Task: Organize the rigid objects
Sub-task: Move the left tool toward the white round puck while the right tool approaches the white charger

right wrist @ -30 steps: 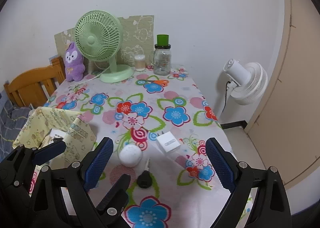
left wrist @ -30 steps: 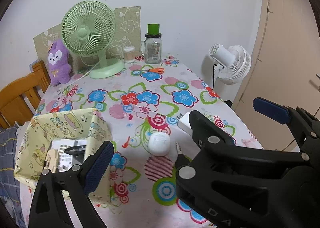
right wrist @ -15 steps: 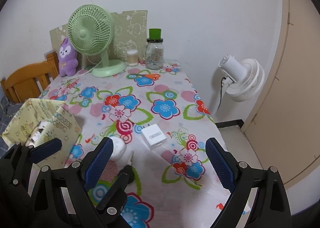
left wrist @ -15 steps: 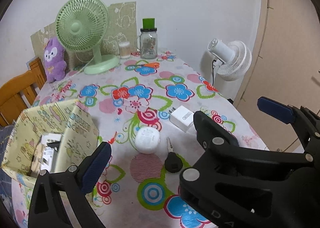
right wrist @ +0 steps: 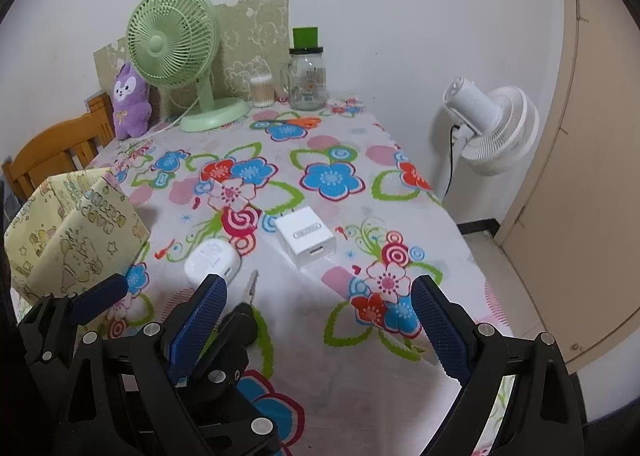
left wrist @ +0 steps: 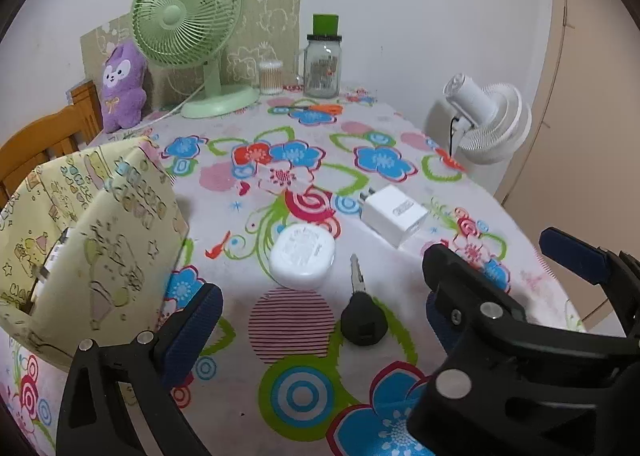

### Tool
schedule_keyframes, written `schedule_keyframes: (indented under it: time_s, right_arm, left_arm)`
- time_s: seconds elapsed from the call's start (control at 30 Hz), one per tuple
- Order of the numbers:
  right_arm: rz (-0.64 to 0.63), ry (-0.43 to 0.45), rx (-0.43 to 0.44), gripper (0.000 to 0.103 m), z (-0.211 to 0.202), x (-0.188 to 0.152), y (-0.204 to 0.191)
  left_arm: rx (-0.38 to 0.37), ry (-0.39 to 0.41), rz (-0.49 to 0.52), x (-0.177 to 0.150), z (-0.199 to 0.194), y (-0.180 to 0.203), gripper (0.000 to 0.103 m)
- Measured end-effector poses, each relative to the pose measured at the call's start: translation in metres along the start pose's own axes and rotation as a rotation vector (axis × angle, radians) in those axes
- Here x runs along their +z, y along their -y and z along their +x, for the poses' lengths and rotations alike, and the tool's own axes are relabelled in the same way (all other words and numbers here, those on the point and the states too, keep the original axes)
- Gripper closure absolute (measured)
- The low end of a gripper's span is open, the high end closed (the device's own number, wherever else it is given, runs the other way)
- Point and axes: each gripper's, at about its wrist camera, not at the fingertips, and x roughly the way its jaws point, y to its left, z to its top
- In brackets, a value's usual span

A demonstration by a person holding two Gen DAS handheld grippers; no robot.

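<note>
On the flowered tablecloth lie a white round case [left wrist: 302, 258] [right wrist: 212, 262], a key with a black head [left wrist: 362, 312] [right wrist: 250, 288] and a white plug-in charger [left wrist: 394, 213] [right wrist: 306, 236]. At the left stands a yellow patterned box [left wrist: 100, 236] [right wrist: 72, 236] with white items inside. My left gripper [left wrist: 312, 324] [right wrist: 168, 308] hangs open above the key and the case, holding nothing. To its right, my right gripper [right wrist: 318, 320] [left wrist: 500, 256] is open and bare, on the near side of the charger. It covers part of the left gripper's right finger.
At the far end stand a green desk fan [left wrist: 188, 15], a purple plush [left wrist: 122, 83], a swab pot [left wrist: 271, 75] and a green-lidded jar [left wrist: 322, 63]; orange scissors [left wrist: 316, 108] lie near them. A wooden chair [left wrist: 40, 139] is left, a white floor fan [left wrist: 492, 115] right.
Both grippers have come down closer to the table, so the case, key and charger look larger and nearer. The inside of the yellow box shows less than before.
</note>
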Motion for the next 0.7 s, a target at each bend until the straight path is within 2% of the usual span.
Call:
schedule_keyframes:
  time_s: [0.4,0.7]
  right_arm:
    - [-0.018,-0.016,-0.001,0.008,0.022,-0.012,0.007]
    - [0.05,-0.035,0.009,0.008,0.037,-0.015,0.02]
  left_arm:
    - [-0.035,-0.059,0.093,-0.009,0.018,0.006,0.0]
    - [-0.042,-0.098,0.113,-0.004,0.035,0.003,0.003]
